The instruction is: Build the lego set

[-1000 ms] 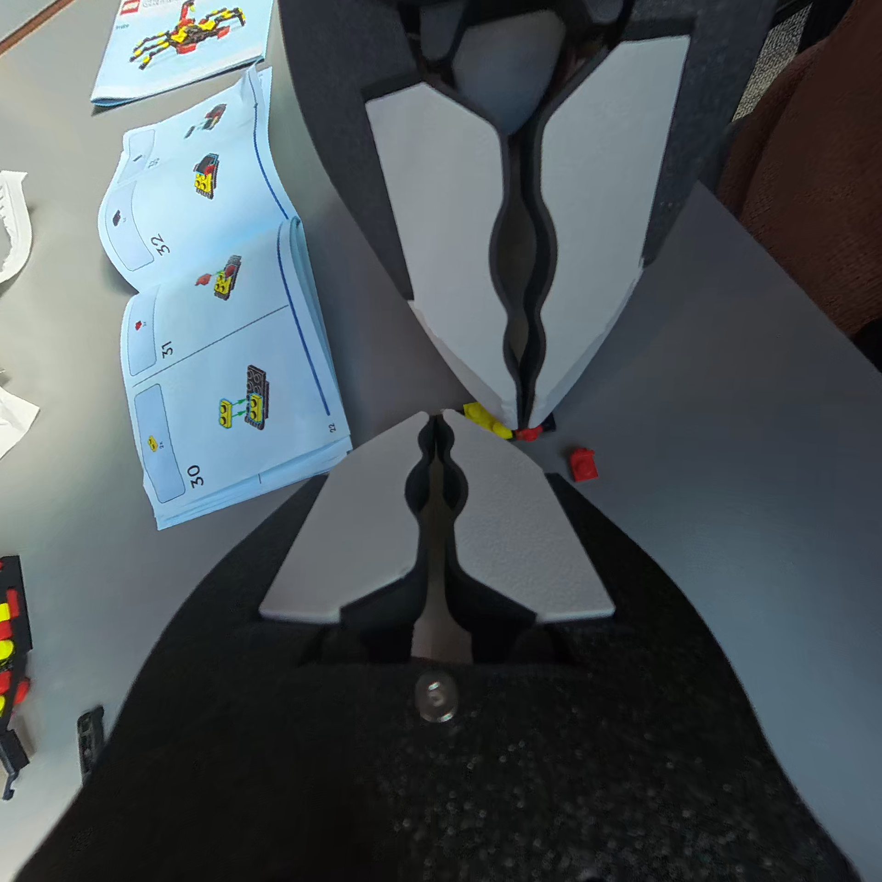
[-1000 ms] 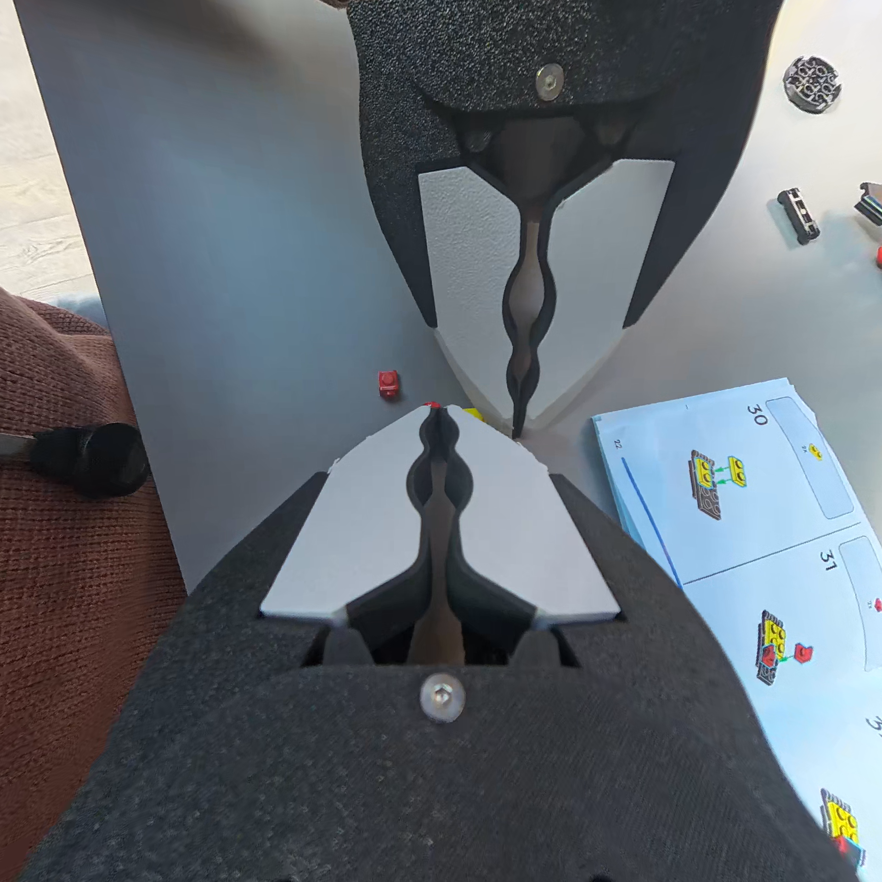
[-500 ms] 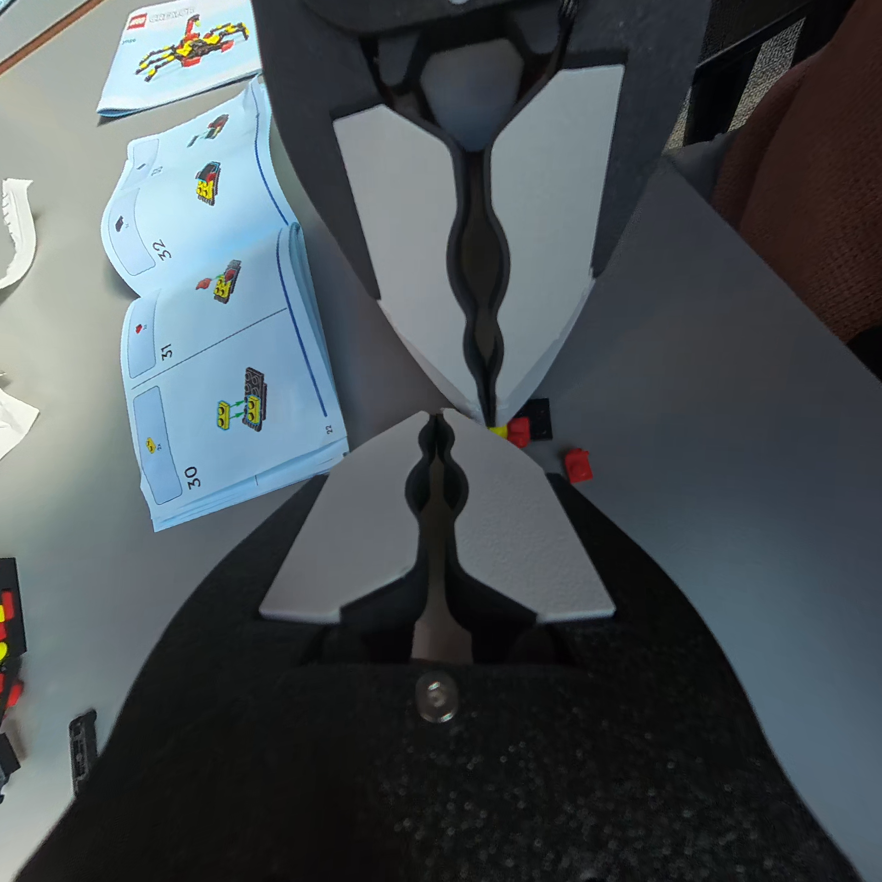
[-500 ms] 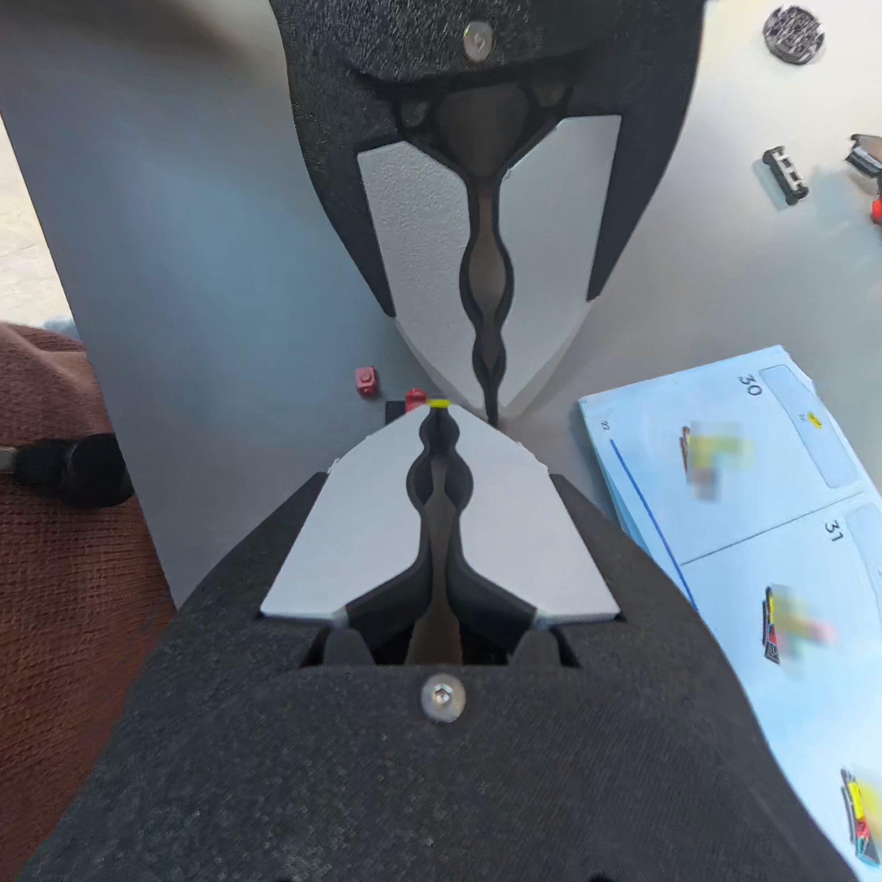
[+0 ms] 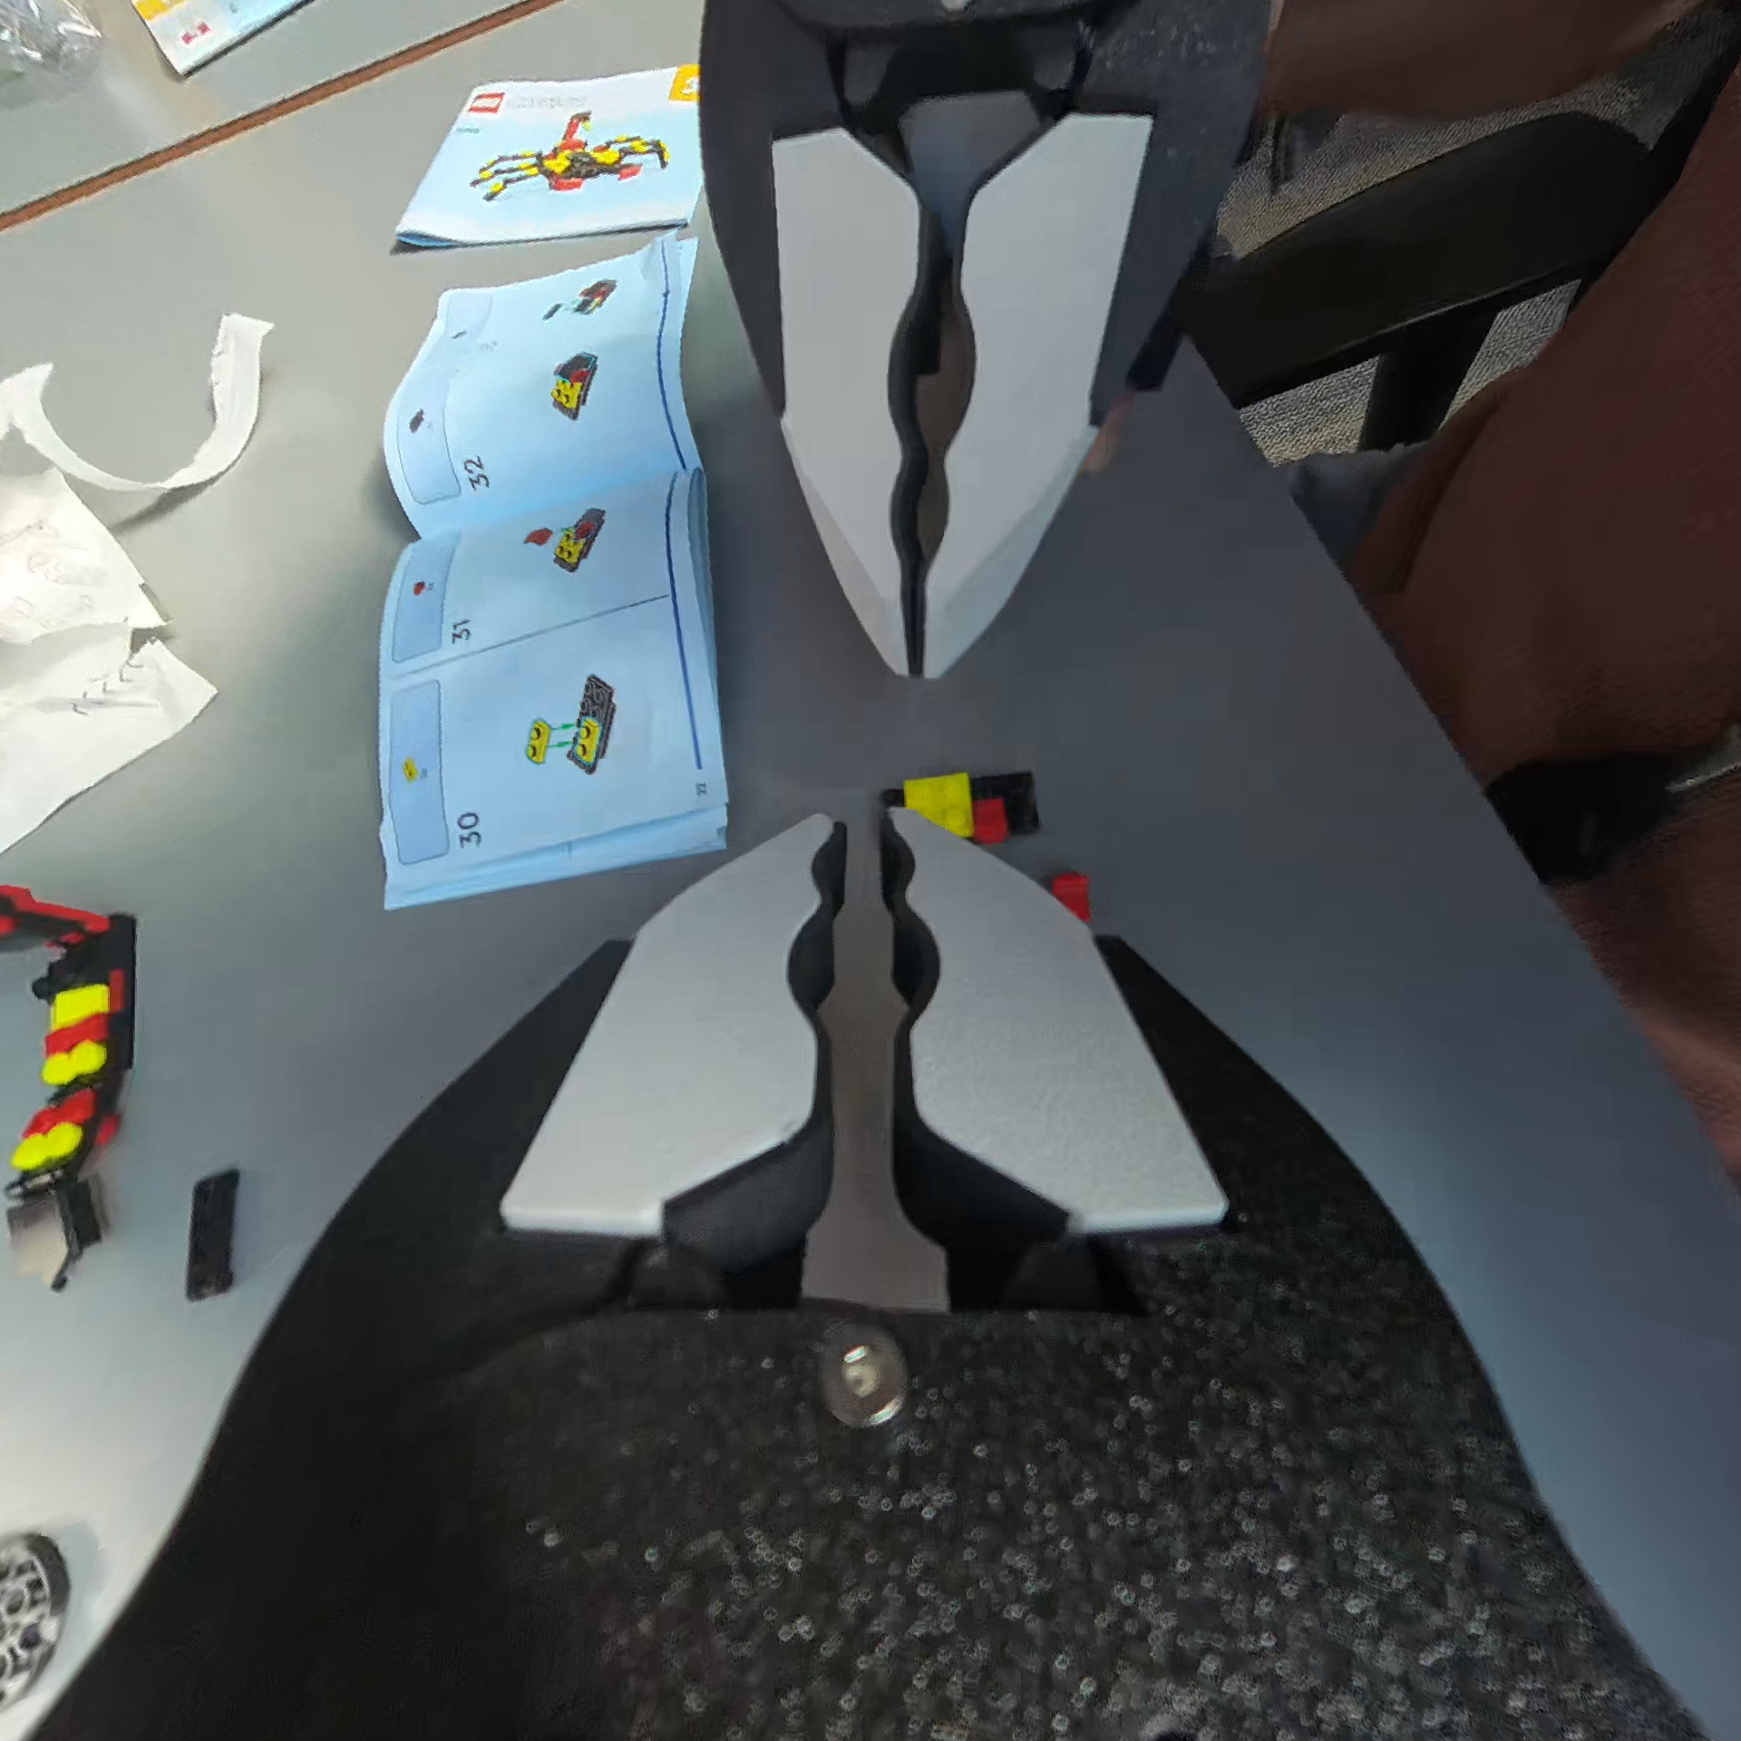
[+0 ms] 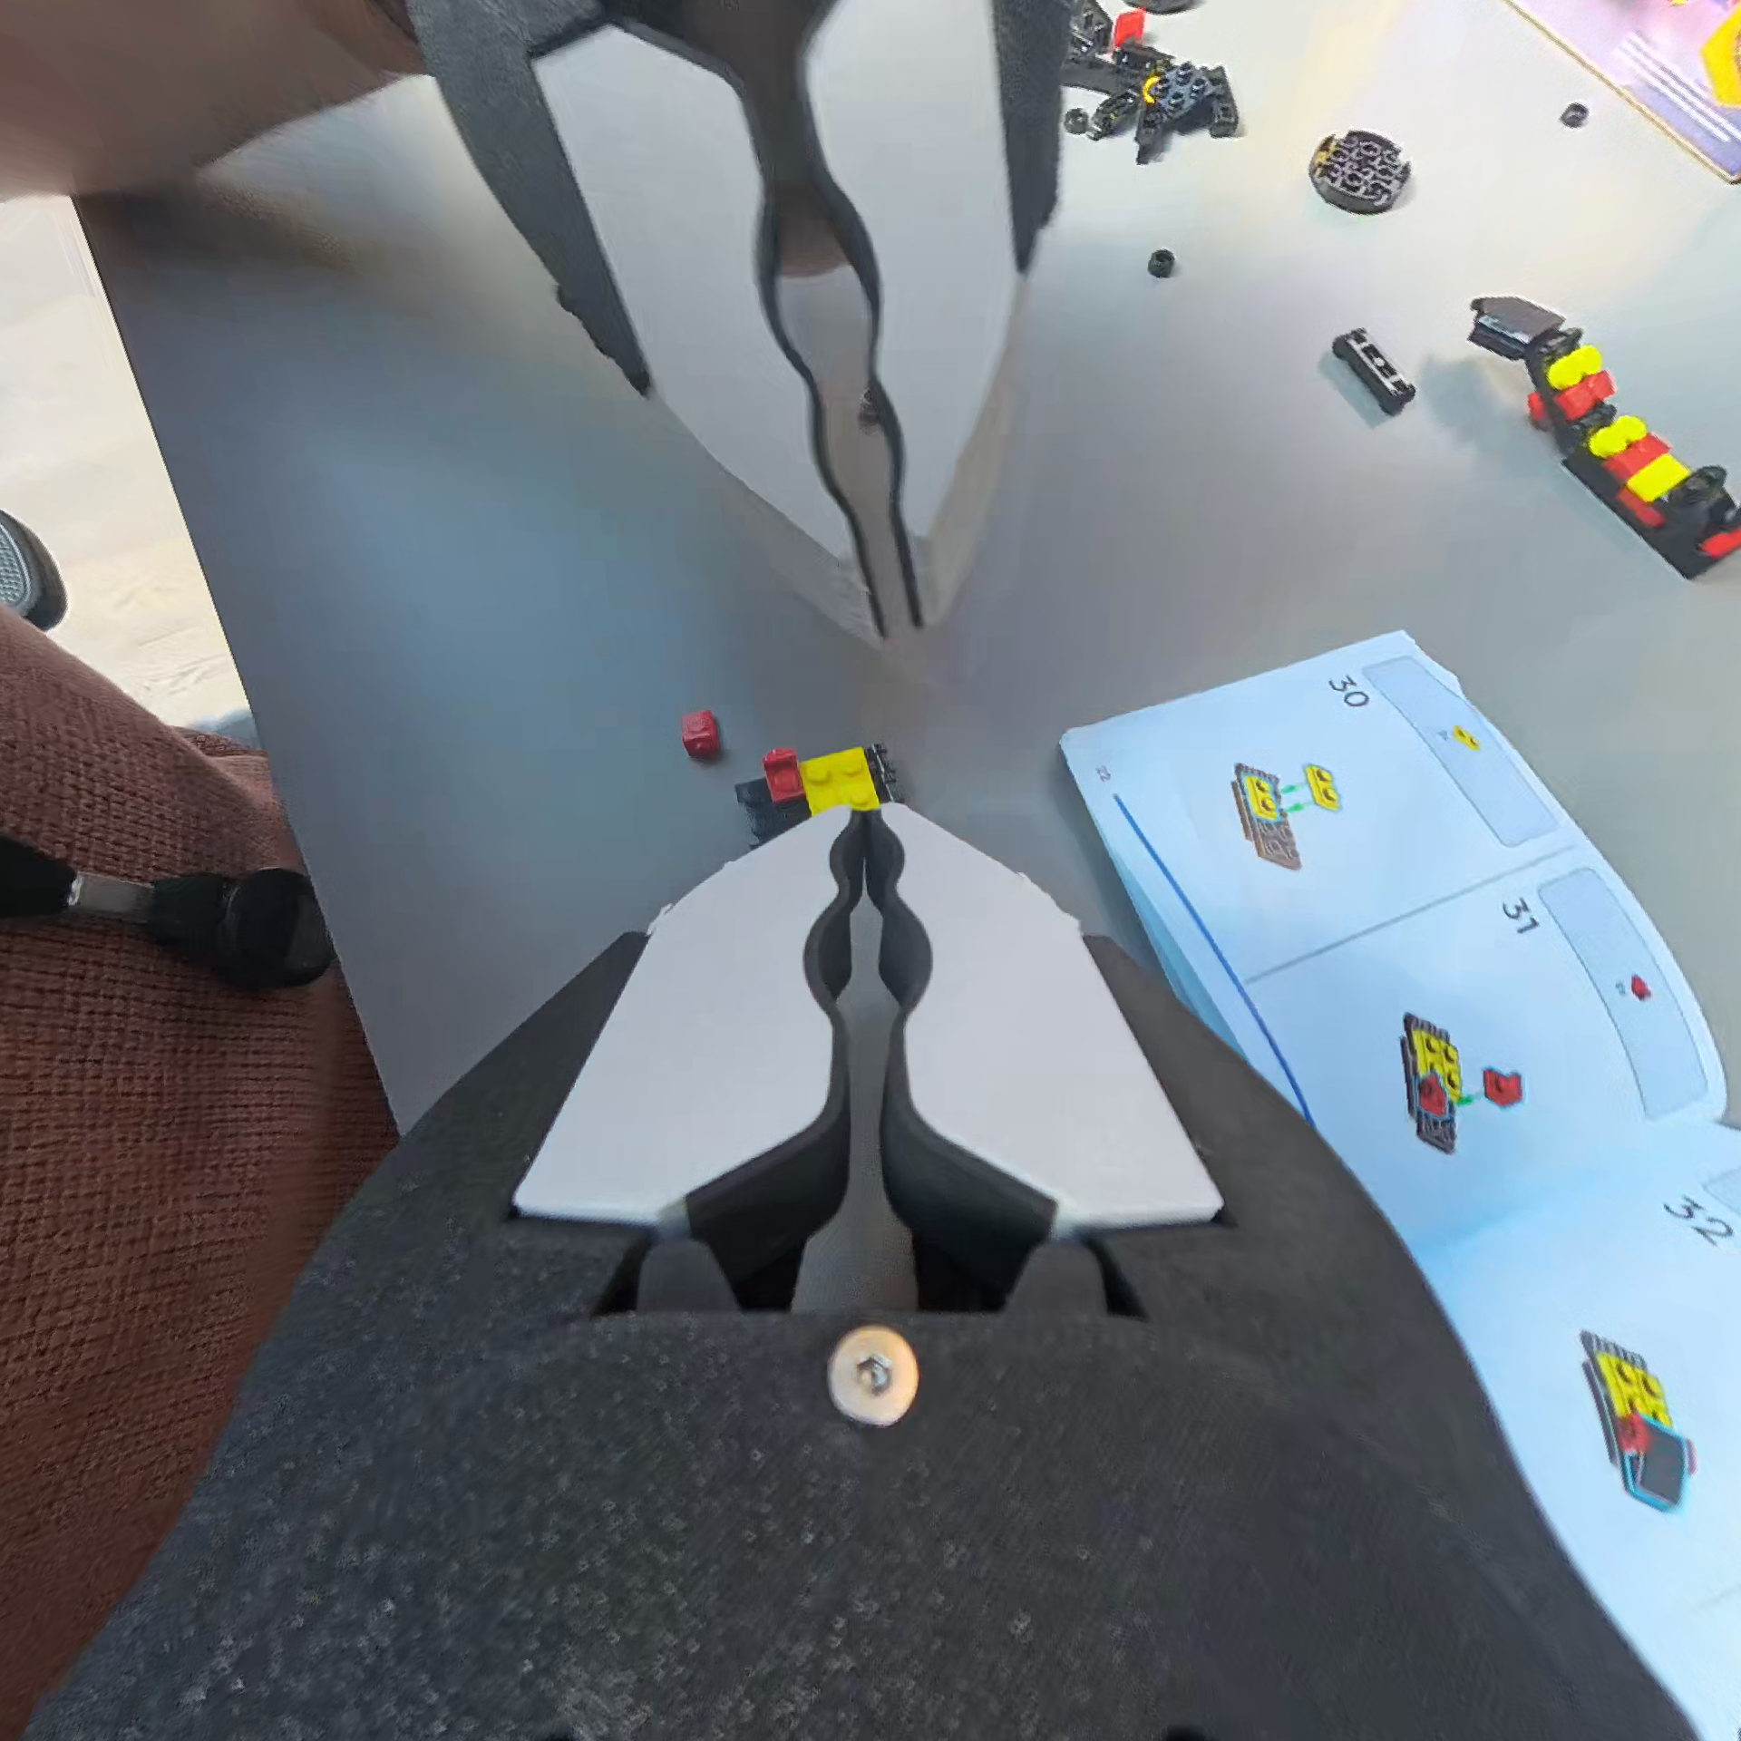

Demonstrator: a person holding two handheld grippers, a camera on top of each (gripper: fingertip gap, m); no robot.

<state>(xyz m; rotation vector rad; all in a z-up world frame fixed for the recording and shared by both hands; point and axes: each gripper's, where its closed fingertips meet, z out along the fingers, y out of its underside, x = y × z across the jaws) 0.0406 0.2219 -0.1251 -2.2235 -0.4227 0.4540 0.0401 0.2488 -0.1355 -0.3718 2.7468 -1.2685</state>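
Observation:
A small black plate assembly with a yellow plate and a red brick on it [image 5: 970,801] lies on the grey table [image 5: 1225,754]. It also shows in the right wrist view [image 6: 829,782]. A loose red brick [image 5: 1071,890] lies beside it, and shows in the right wrist view too [image 6: 699,733]. My left gripper [image 5: 859,824] is slightly open and empty, its tips just left of the assembly. My right gripper [image 6: 862,820] is shut and empty, its tips just short of the yellow plate. In the left wrist view the right gripper [image 5: 912,664] is above and apart from the assembly.
An open blue instruction booklet [image 5: 546,659] [image 6: 1413,942] lies beside the assembly, a closed one [image 5: 556,160] behind it. A longer black, red and yellow build [image 6: 1630,443], a small black piece [image 6: 1374,369], a round black part [image 6: 1359,168] and torn white paper [image 5: 66,612] lie farther off. A brown sleeve [image 6: 141,1130] is at the table's edge.
Both grippers have drawn back from the assembly, which now lies uncovered on the table. The left gripper's fingers have parted a little. The right gripper stays shut.

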